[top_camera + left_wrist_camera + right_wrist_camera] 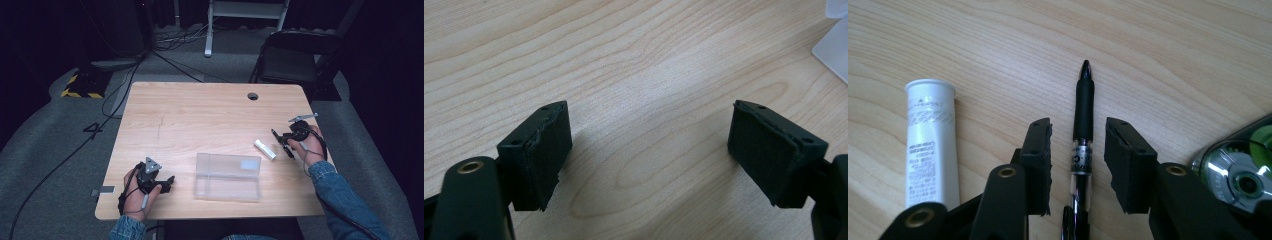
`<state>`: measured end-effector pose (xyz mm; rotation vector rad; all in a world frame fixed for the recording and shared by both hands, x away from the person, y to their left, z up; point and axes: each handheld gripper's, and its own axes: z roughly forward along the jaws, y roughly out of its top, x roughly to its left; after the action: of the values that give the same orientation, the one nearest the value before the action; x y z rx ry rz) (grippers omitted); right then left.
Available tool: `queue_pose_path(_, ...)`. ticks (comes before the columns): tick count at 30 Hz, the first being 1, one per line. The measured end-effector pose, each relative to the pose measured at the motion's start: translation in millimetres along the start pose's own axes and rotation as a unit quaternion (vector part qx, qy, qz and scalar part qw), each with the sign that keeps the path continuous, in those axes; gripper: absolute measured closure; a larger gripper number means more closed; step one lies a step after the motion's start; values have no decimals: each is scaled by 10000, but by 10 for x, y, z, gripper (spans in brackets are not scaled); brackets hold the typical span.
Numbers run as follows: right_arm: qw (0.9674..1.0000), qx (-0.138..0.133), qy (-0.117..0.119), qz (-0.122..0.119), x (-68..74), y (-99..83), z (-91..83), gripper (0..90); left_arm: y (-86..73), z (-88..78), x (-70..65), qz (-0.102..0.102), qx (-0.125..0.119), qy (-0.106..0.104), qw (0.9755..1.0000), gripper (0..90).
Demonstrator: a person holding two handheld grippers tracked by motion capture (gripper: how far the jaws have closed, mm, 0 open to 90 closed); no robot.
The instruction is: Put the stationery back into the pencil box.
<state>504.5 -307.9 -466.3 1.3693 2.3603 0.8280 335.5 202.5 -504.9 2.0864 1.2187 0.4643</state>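
Pen (1083,125) lies on the tabletop (200,115) between the jaws of the right hand-held gripper (1078,150), which do not yet touch it. White tube (930,140) lies just beside. Left hand-held gripper (649,150) is released, near the clear plastic case (227,176).
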Motion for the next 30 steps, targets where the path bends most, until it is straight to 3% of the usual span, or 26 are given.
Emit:
queue_pose_path(12, 9997, 152, -163, -93, -29, 100, 198, 663, 1, 0, 2, 22, 6, -6, 10000, 182)
queue_pose_path(14, 9996, 217, -139, -132, -36, 104, 234, 740, 2, -1, 4, 33, 10, 1, 10000, 182)
queue_pose_path(17, 9997, 220, -68, -107, -35, 107, 234, 804, 2, -1, 4, 41, 9, 1, 10000, 182)
queue_pose_path(24, 9991, 331, -154, -226, 8, 126, 228, 809, 4, -3, 7, 53, 26, -6, 10000, 182)
queue_pose_path(30, 9992, 337, -173, -117, -20, 138, 150, 810, 6, 2, 0, 48, 20, 6, 10000, 182)
